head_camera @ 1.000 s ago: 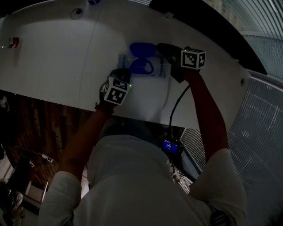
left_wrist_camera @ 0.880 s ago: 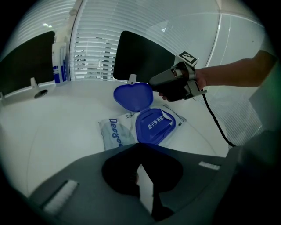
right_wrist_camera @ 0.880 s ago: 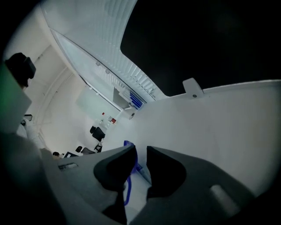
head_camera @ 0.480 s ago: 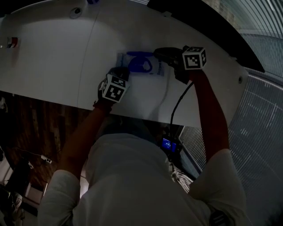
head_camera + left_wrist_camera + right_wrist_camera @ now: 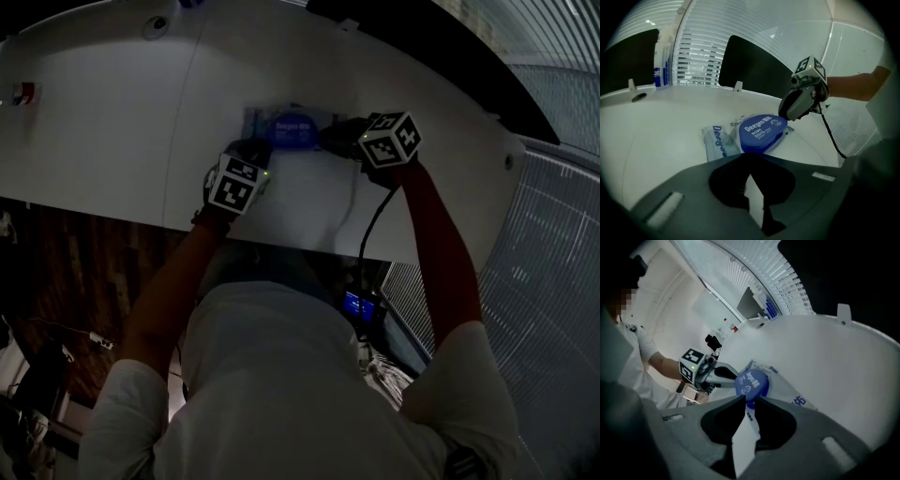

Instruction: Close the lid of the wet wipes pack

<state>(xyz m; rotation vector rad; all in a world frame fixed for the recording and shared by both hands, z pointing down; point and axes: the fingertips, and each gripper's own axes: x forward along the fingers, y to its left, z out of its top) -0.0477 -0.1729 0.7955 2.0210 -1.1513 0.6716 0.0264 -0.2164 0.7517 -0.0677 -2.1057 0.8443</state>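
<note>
Wet wipes pack (image 5: 719, 143) soft, light, may slide; press stiff blue lid (image 5: 761, 131) from top; left tool (image 5: 750, 158) pinched together, empty; right tool (image 5: 749, 400) narrow, empty

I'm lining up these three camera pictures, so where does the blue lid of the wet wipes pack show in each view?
Head view: the blue lid lies at upper centre, on the wet wipes pack.
Left gripper view: the blue lid sits just right of centre, slightly below the middle.
Right gripper view: the blue lid sits at centre, a little below the middle.
Shared landmark: the white table under the pack shows in all three.
</note>
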